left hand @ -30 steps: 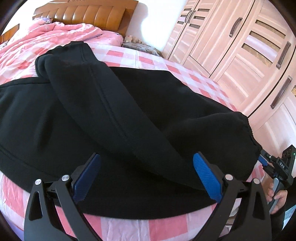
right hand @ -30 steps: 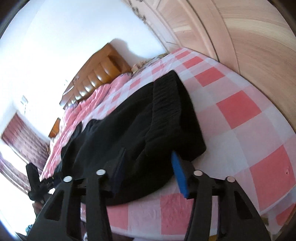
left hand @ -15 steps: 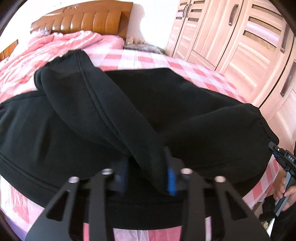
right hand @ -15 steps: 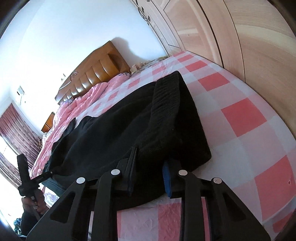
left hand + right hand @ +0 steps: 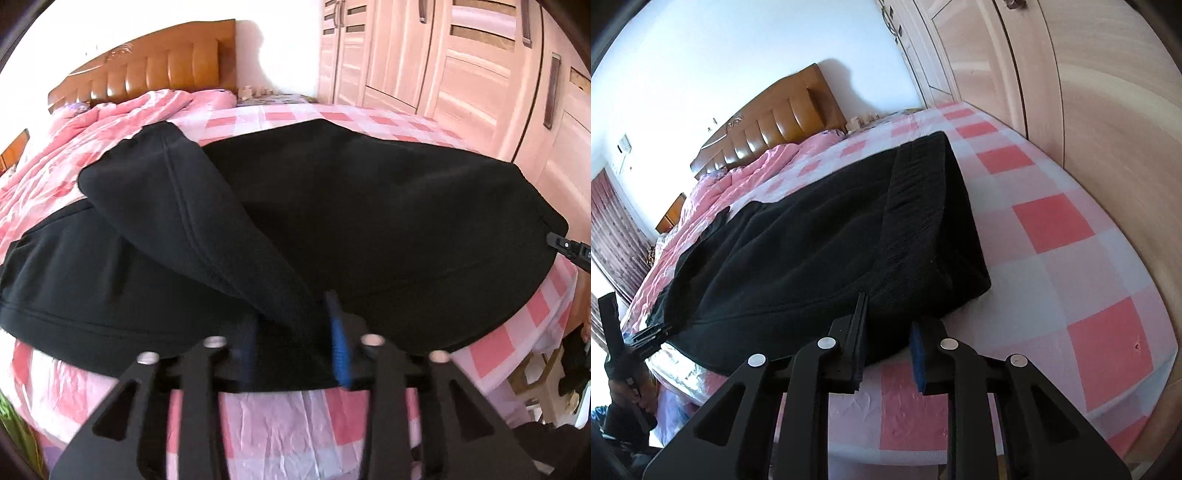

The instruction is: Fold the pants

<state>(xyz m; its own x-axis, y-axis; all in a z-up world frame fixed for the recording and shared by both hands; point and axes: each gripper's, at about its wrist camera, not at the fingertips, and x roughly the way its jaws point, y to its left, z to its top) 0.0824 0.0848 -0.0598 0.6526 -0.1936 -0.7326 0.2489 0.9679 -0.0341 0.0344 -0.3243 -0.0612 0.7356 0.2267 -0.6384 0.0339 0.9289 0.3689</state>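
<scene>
Two tools at near edge of black pants (image 5: pixel 369 221), left tool (image 5: pixel 291 347) pinching folded leg, right tool (image 5: pixel 886 332) clamping waistband corner

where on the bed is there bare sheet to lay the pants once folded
Bare pink checked sheet lies between the black fleece pants and the pale wooden wardrobe. Toward the brown headboard the rumpled pink quilt crowds it.
</scene>
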